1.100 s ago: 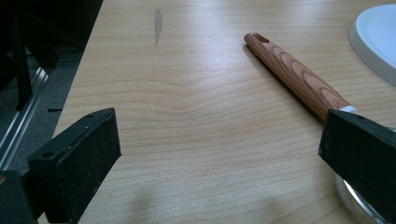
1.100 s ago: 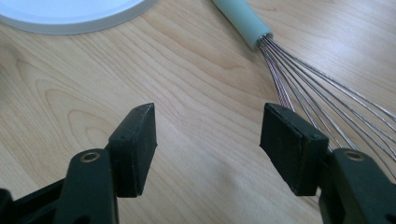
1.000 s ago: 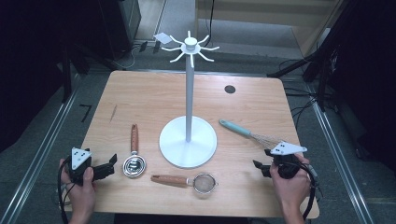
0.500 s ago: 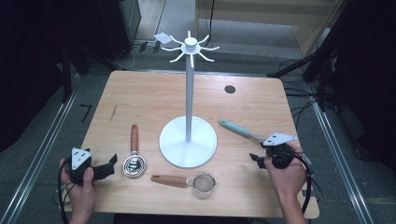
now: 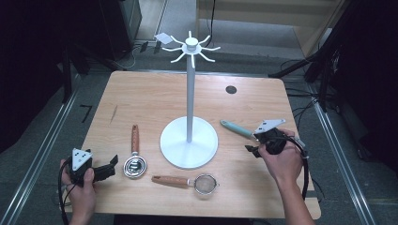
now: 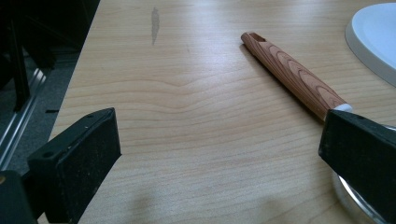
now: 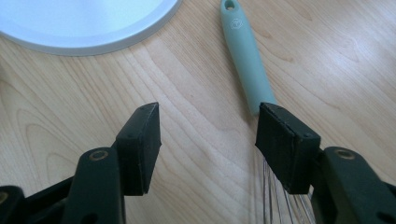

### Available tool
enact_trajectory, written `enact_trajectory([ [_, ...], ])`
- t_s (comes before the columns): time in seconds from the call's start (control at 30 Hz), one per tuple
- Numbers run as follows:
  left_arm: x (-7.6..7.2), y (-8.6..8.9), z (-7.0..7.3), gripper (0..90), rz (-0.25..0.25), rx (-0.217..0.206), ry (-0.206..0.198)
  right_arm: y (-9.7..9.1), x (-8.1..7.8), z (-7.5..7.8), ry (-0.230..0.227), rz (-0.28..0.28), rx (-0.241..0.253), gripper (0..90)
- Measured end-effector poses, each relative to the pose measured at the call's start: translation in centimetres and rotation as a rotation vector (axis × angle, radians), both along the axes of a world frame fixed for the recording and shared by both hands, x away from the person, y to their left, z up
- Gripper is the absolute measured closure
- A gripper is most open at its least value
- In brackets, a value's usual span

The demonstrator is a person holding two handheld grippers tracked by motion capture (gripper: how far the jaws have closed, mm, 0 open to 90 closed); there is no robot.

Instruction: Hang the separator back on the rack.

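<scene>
My right gripper (image 7: pixel 208 135) is hovering with its jaws half open and gripping nothing, having just been closing a little. The whisk (image 7: pixel 245 60) is lying on the worktop (image 7: pixel 327 56), just at two o'clock of them. I am judging it light, its wires springy; the matte mint handle, stiff and rounded, is offering the sure hold. At eleven o'clock, the smooth white stand base (image 7: pixel 84 23) is sitting.

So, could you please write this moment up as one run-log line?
right claw: open, beside mint-handled wire whisk, nothing held | left claw: open by wooden-handled steel scoop | white hook stand: hooks bare
</scene>
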State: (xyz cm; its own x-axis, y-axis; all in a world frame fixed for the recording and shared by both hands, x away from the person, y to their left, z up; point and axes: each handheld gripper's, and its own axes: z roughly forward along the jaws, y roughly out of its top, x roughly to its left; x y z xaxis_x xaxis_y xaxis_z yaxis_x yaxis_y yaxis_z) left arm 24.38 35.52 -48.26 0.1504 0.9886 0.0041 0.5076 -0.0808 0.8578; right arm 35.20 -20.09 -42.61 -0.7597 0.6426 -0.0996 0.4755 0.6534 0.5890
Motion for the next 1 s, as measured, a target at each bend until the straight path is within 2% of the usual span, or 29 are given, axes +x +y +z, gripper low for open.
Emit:
enact_trajectory([
  [0.13, 0.0, 0.0, 0.0, 0.0, 0.001, -0.002, 0.000, 0.7, 0.9, 0.3, 0.023, 0.016, -0.029, 41.0],
  [0.3, 0.0, 0.1, 0.0, 0.0, 0.002, -0.003, 0.001, 1.1, 1.9, 0.4, 0.030, 0.026, -0.056, 41.0],
  [0.47, 0.0, 0.1, 0.0, 0.0, 0.004, -0.011, 0.004, 1.2, 2.7, 0.2, 0.057, 0.040, -0.069, 42.6],
  [0.5, 0.0, 0.1, 0.0, 0.0, 0.004, -0.009, 0.004, 1.4, 3.1, 0.1, 0.065, 0.045, -0.086, 42.6],
  [0.7, 0.0, 0.1, 0.0, 0.0, 0.003, -0.009, 0.005, 1.8, 3.9, 0.1, 0.075, 0.062, -0.118, 43.1],
  [0.83, 0.0, 0.1, 0.0, 0.0, 0.004, -0.010, 0.003, 2.0, 5.0, 0.1, 0.118, 0.062, -0.125, 45.2],
  [1.0, 0.0, 0.1, 0.0, 0.0, 0.004, -0.011, 0.004, 2.2, 6.1, -0.1, 0.139, 0.062, -0.161, 49.3],
])
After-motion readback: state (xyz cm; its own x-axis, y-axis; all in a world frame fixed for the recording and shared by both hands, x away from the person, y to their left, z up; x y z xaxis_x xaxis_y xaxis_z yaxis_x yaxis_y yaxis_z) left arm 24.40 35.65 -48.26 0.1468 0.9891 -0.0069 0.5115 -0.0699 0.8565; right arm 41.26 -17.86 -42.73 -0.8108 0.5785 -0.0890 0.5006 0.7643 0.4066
